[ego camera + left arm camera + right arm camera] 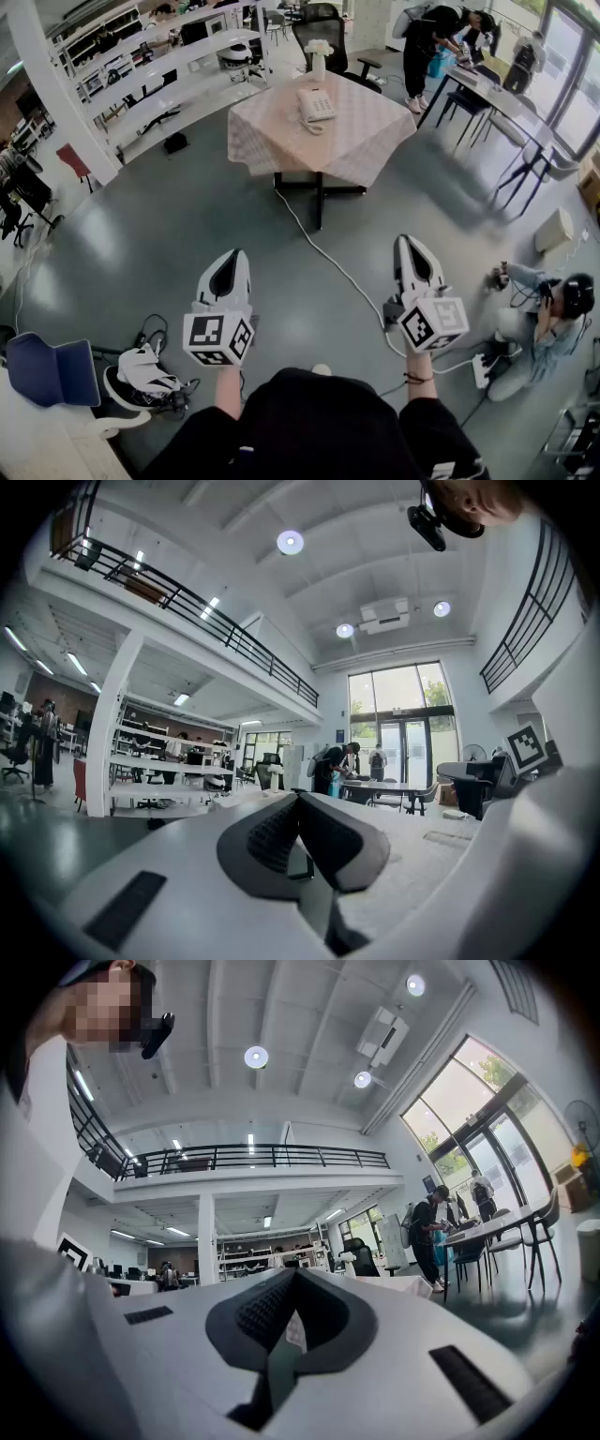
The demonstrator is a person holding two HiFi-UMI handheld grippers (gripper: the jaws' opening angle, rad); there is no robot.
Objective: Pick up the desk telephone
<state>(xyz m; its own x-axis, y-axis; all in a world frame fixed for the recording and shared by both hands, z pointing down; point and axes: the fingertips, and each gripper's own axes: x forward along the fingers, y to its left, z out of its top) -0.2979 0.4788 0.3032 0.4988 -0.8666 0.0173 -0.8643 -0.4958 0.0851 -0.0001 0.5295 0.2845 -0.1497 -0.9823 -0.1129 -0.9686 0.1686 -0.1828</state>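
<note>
Desk telephone (316, 104) is seen on the table (361, 141). Left gripper (233, 255) and right gripper (406, 243) are held well away, jaws pressed together.

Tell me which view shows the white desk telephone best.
Head view: the white desk telephone lies whole, seen from above, on the checked-cloth table. Neither gripper view shows it, only the room beyond.

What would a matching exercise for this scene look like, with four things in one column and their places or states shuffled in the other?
1 desk telephone
2 white cable
3 left gripper
4 black office chair

A beyond the table
B shut and empty
C on the tablecloth
D trailing across the floor

Pairs: 1-C, 2-D, 3-B, 4-A
</note>
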